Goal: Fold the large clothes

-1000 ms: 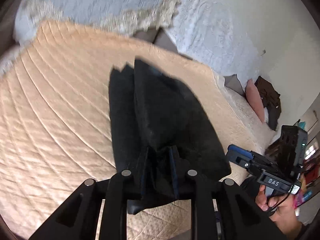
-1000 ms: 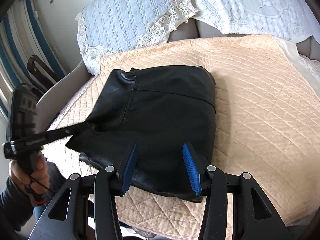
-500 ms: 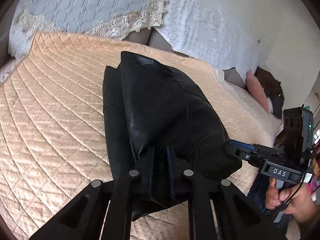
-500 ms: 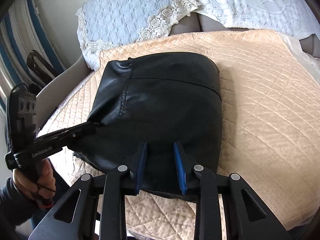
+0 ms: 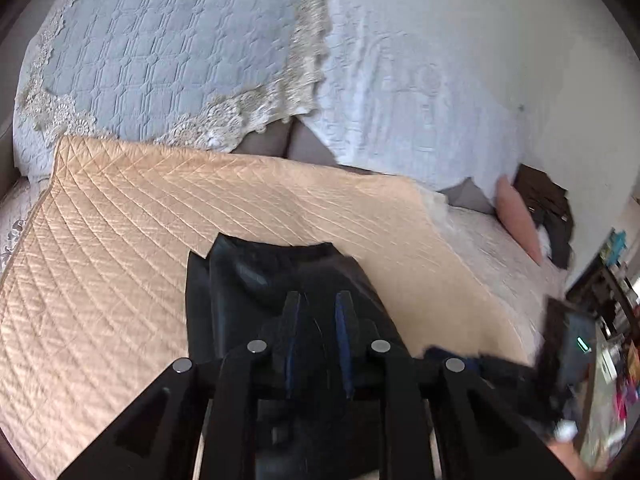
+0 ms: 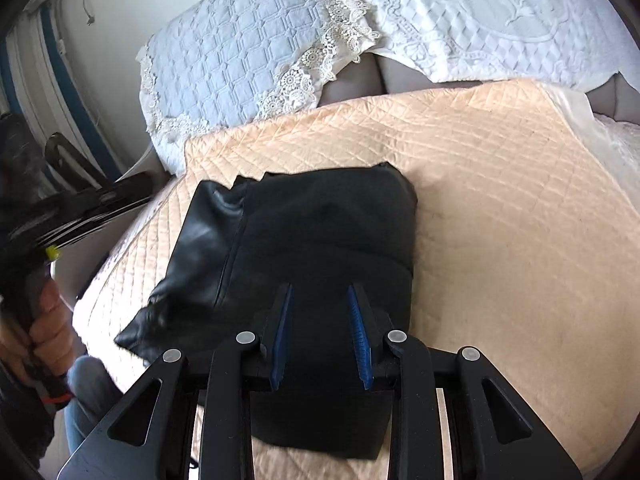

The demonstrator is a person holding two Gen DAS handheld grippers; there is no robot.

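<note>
**Folded black garment on bed: right gripper pinching, left gripper clear**

At the far left of the right wrist view, a handle is being gripped by the person's left hand (image 6: 46, 320). The left gripper (image 5: 318, 314) is being carried there as a blurred shape above the bed's edge, its tip apart from the garment. In its own view, its blue pads (image 5: 289, 336) are being parted slightly, with a narrow gap showing. Only dark cloth is being seen behind that gap; whether any is lying between the pads cannot be told.

The black garment (image 6: 320, 220), leather-like and folded into a rough rectangle, is being supported by a peach quilt (image 6: 500, 200) spread over the bed. Its left corner is being left crumpled near the quilt's edge.

At centre, the garment's near edge is being pinched by the right gripper (image 6: 320, 320), the cloth being held between its blue pads (image 6: 358, 332) and passing under the gripper body.

Behind the quilt, a blue-grey lace-edged cover (image 6: 224, 60) and a white embossed cover (image 6: 480, 20) are being displayed side by side. To the far right in the left wrist view, a pink cushion (image 5: 518, 220) is being propped on the bed.
</note>
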